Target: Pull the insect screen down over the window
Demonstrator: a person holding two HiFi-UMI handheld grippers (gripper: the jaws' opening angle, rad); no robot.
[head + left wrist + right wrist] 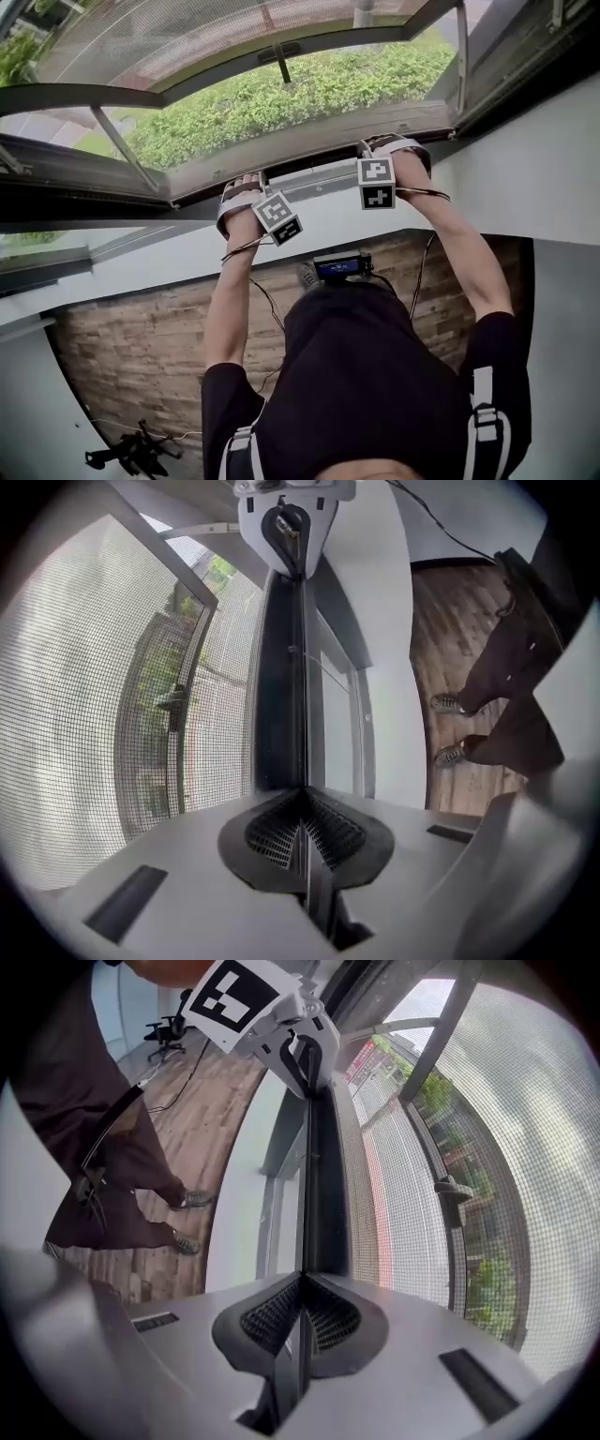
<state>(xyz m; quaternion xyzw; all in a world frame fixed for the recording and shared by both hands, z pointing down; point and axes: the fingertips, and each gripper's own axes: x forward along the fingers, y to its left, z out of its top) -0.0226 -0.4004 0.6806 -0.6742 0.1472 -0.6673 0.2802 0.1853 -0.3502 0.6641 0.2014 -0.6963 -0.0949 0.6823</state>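
Left tongs and right tongs are each pinched shut on the thin lip of the dark pull bar, spaced apart along it. In the head view their tips are hidden behind the hands and marker cubes. From the bar the insect screen stretches upward, its top cut off by the picture edge. Beyond the bar, a window handle shows only dimly through the mesh.

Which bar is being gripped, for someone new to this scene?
Start at the open window. Along the lower edge of its grey mesh insect screen runs a long dark bar. Unlike anything else there, its thin fin is pinched by both the left gripper and the right gripper.
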